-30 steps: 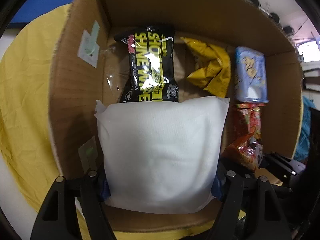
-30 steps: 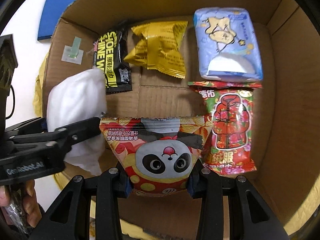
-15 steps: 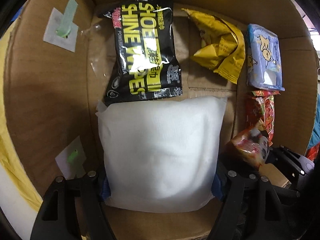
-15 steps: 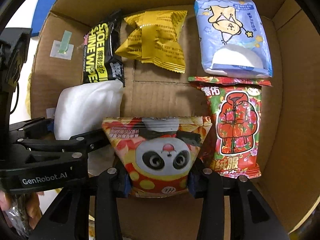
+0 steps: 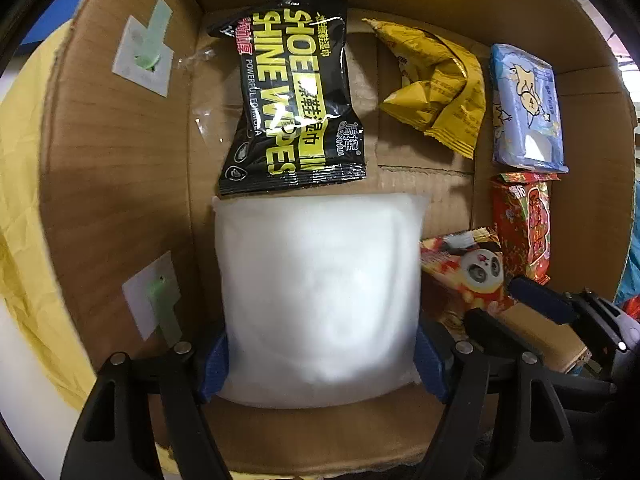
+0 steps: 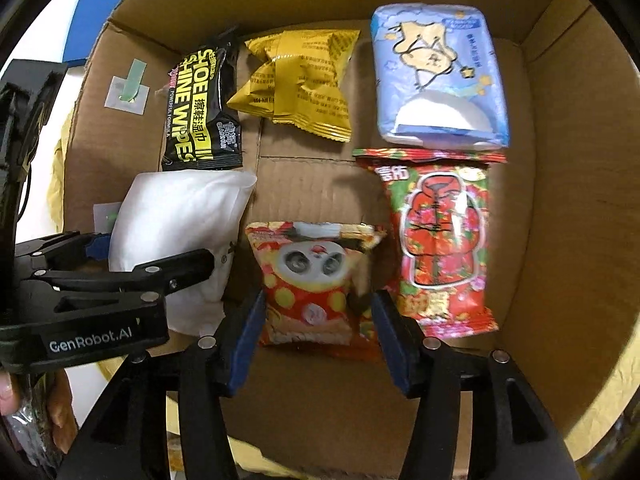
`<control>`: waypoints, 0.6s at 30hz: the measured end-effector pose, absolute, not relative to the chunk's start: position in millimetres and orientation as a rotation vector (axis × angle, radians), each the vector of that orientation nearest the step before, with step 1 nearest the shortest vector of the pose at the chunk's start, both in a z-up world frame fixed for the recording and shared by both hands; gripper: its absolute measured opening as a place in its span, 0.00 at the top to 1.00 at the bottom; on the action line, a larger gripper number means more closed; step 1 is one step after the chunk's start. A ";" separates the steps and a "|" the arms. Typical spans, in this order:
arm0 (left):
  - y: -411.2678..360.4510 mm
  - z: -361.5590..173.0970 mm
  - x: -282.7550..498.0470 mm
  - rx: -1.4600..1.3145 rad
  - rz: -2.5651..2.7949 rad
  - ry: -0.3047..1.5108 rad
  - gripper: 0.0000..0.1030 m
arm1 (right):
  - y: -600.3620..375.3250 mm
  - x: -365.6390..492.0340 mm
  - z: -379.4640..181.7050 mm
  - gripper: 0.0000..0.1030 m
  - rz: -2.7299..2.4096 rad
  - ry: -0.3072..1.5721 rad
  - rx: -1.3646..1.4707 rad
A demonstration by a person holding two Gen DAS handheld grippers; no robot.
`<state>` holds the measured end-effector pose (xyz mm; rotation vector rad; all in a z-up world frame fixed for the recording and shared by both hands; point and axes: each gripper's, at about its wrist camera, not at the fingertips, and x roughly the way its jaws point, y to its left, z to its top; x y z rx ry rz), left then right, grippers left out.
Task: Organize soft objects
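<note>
**Six soft packs in one box, one gripper clamped, one spread**

Count: 1 cardboard box (image 6: 560, 200), 6 packs in it, 2 grippers. Packs: 1 white pouch (image 5: 320, 296), 1 black shoe-wipes pack (image 5: 292, 96), 1 yellow snack bag (image 5: 436, 84), 1 blue tissue pack (image 6: 438, 76), 1 red coat-print pack (image 6: 440, 240), 1 panda snack bag (image 6: 316, 280). Back row, L to R in right wrist view: wipes, yellow, blue. Front row: white pouch, panda, red pack. 2 white stickers w/ green tabs on the box's left wall. Yellow cloth (image 5: 24, 160) under the box.

Hard to see: panda bag is motion-blurred in right wrist view, print smeared. In left wrist view the right gripper's fingers cover its lower part. White pouch's near edge is partly behind the left gripper in right wrist view. Can't tell if the pouch rests on the box floor.

Left gripper (image 5: 320, 364): blue pads pressed on both sides of the white pouch, pinching it, front-left of box, its top edge touching the wipes pack.

Right gripper (image 6: 316, 344): fingers spread, pads apart from the panda bag, which lies between them on the box floor, front-middle, beside the red pack.
</note>
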<state>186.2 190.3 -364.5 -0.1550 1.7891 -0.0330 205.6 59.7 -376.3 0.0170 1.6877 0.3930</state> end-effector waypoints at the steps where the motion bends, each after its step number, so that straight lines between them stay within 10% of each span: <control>1: 188.7 -361.6 183.7 -0.154 -0.032 1.788 0.28 | 59.5 207.3 -371.0 0.43 0.390 1.682 0.009; 14: 174.4 -284.5 168.6 -0.140 0.039 1.599 0.27 | 26.9 209.5 -326.7 0.37 0.318 1.604 -0.043; 18: 170.3 -257.8 162.4 -0.101 0.059 1.533 0.09 | 16.2 212.6 -311.6 0.28 0.293 1.571 -0.054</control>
